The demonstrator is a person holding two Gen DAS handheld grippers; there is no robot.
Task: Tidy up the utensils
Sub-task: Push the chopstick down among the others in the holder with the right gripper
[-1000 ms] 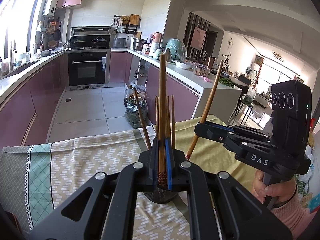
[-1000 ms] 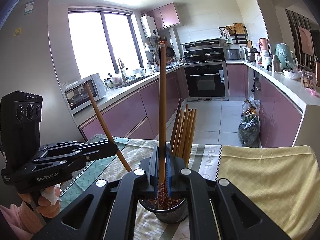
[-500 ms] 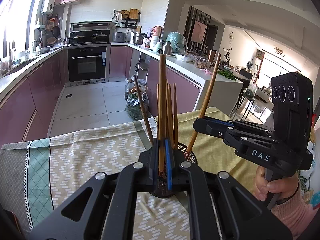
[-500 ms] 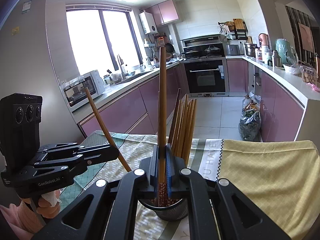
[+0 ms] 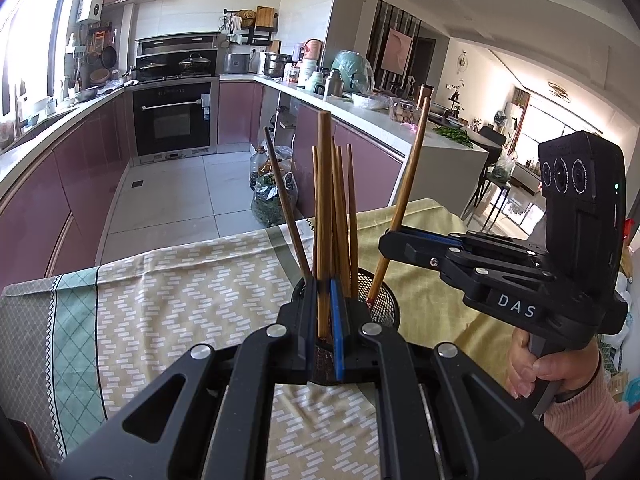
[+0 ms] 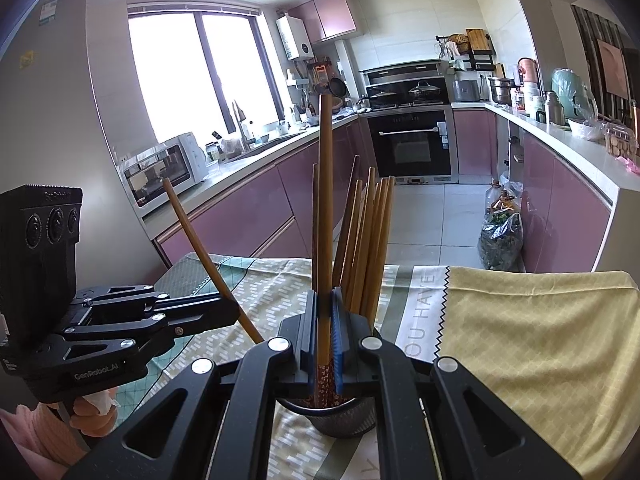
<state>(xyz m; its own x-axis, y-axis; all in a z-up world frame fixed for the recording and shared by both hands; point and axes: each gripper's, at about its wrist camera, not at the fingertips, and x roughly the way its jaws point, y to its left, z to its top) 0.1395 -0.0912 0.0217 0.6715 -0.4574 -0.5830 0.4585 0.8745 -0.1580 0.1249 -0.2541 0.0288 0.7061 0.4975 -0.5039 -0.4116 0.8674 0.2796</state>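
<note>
Left hand-held gripper (image 5: 325,312): clamped on one chopstick (image 5: 324,216), held upright over the mesh holder (image 5: 384,300)
Right hand-held gripper (image 6: 325,320): clamped on a second chopstick (image 6: 325,208), upright, its patterned tip at the holder's mouth
Holder: black mesh cup on the patterned cloth (image 5: 180,280) covering the counter, already carrying a bundle of chopsticks (image 6: 368,240) leaning together
Step in hand: likely lowering both held chopsticks, tips down, into the cup
Next move: ease each stick down until its tip is well inside the rim, then part the fingers and lift clear
Risk: the two grippers are close; a released stick could knock the bundle or tip the light cup
</note>
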